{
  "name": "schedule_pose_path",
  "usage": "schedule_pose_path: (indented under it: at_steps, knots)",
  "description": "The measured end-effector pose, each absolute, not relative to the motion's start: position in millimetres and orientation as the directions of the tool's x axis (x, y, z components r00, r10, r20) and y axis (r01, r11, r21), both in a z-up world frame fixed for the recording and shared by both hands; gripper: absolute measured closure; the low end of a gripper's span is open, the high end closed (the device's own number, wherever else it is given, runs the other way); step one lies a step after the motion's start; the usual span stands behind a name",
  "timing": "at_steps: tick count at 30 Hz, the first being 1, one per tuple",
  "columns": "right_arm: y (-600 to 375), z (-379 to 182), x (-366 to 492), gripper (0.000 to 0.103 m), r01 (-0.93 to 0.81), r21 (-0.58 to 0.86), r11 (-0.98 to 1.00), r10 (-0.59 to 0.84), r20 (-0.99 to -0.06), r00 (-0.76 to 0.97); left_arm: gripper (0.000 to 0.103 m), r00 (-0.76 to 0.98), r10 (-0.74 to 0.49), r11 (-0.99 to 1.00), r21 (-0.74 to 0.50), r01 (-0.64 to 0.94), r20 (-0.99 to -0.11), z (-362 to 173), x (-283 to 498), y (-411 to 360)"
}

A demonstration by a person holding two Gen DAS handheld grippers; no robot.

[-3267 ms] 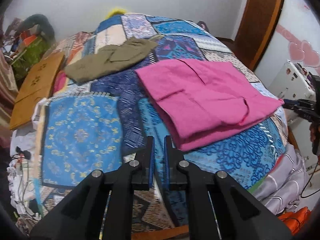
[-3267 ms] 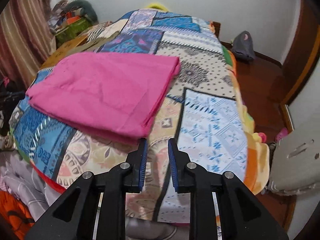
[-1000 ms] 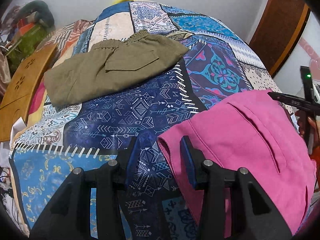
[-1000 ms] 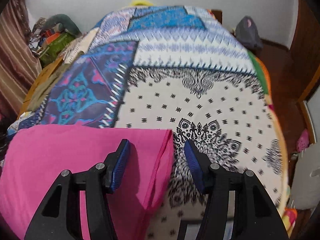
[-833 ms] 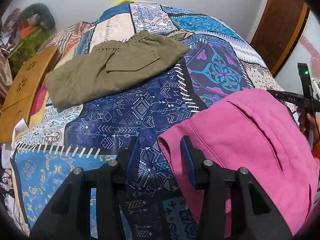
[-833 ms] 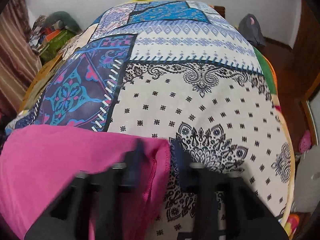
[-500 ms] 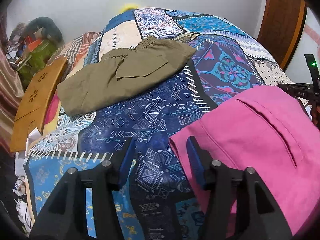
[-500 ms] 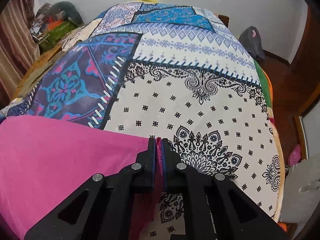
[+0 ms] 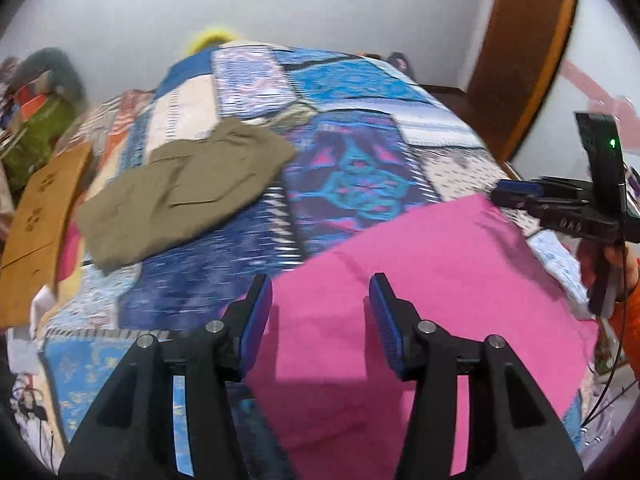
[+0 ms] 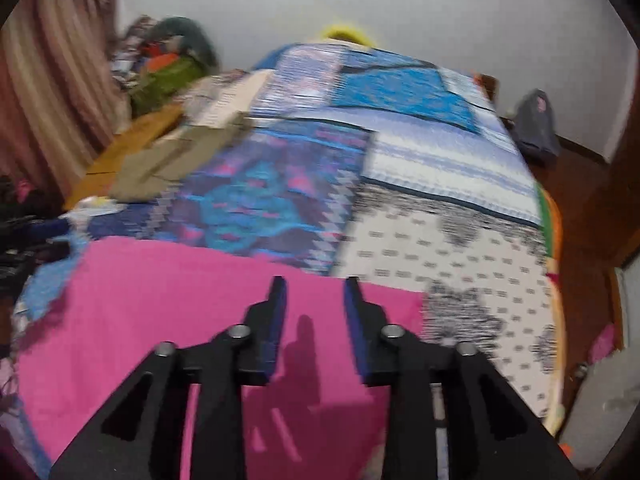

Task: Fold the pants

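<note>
Covering nearly the whole bed is a patchwork bedspread [image 9: 352,184] of blue, purple, cream and black-dotted white panels, its pattern smeared by motion blur in both views. The pink pants [image 9: 420,280] lie folded flat on the near part of this bedspread, a smooth rectangle whose far edge runs across the purple-and-turquoise panel. The left gripper [image 9: 320,312] hangs above the near left part of the pink pants with its blue-padded fingers [image 9: 256,316] spread wide and nothing between them. The right gripper [image 10: 314,316] sits above the near right part of the same garment, its jaws likewise parted and empty, casting a shadow on the cloth below. From the left wrist view the right gripper also shows at the right edge, a black body with a green light, its tip near the far right corner of the pink cloth. Farther up the bed, well apart from the pink pants, a pair of olive pants [image 9: 184,188] lies folded on the left side. Beside the bed's left edge leans a brown cardboard sheet [image 9: 40,216], and beyond it is a heap of green and orange clutter [image 10: 168,72] against striped curtains [image 10: 52,80]. A pale wall [image 9: 320,8] closes the room behind the bed, with a dark wooden door frame [image 9: 532,48] to the right and a grey bag [image 10: 536,124] on the reddish floor.
</note>
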State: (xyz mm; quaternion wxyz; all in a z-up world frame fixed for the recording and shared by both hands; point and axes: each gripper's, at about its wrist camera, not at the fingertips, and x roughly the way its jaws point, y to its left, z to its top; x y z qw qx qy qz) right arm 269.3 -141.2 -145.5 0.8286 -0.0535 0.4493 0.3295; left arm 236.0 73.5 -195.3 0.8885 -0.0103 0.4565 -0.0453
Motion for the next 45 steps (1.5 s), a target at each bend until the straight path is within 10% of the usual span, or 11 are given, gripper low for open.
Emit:
schedule_pose_path:
  at_steps: [10,33,45]
  knots:
    - [-86,-167,230,0.072,-0.767,0.213,0.605,0.516,-0.839,0.173,0.052,0.509,-0.100,0.987,-0.021,0.159,-0.855,-217,235,36]
    - [-238,-164,164,0.059,-0.470,0.143,0.871,0.323,-0.888,0.328,0.041,0.541,0.017,0.999,-0.002,-0.034,-0.841,-211,113,95]
    - [-229,-90,133,0.059,-0.477,0.197,0.857,0.449,-0.741,0.500,0.034,0.599,-0.079,0.970,-0.201,-0.139,-0.797,-165,76,117]
